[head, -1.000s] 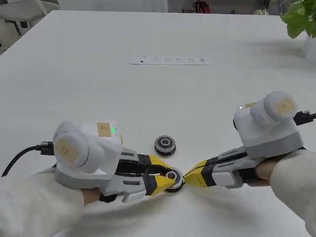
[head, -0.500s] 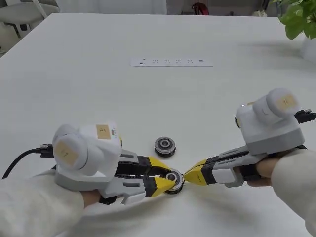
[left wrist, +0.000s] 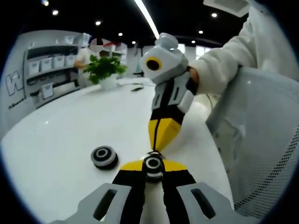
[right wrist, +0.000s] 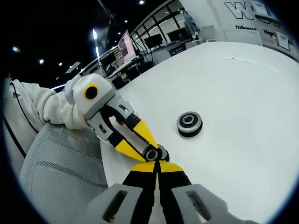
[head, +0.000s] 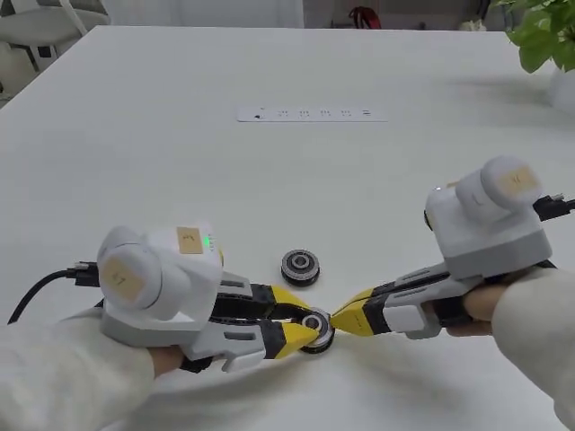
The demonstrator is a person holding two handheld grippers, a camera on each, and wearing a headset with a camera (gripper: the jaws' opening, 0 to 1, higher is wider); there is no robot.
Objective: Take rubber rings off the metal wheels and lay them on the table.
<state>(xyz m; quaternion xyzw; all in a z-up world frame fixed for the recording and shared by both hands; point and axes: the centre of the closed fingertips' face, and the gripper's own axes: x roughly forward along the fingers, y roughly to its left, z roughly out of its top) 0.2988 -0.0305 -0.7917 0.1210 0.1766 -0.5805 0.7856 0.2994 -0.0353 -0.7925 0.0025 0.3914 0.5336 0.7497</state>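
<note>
A small metal wheel (head: 315, 324) with a black rubber ring is clamped between the yellow tips of my left gripper (head: 305, 328), low on the white table (head: 180, 162). In the left gripper view the same wheel (left wrist: 153, 164) sits between the jaws. My right gripper (head: 336, 321) comes in from the right. Its jaws are pressed together at the wheel's rim, where the rubber ring runs. The right gripper view shows that gripper (right wrist: 158, 164) meeting the wheel (right wrist: 151, 153). A second wheel (head: 300, 265), ring on, lies flat just beyond.
A white power strip (head: 312, 113) lies farther back on the table. A green plant (head: 544, 31) stands at the far right corner. A black cable (head: 36, 287) trails off the left gripper. White sleeves cover both arms.
The right gripper has edged slightly left toward the held wheel. The left gripper and the loose wheel have stayed put.
</note>
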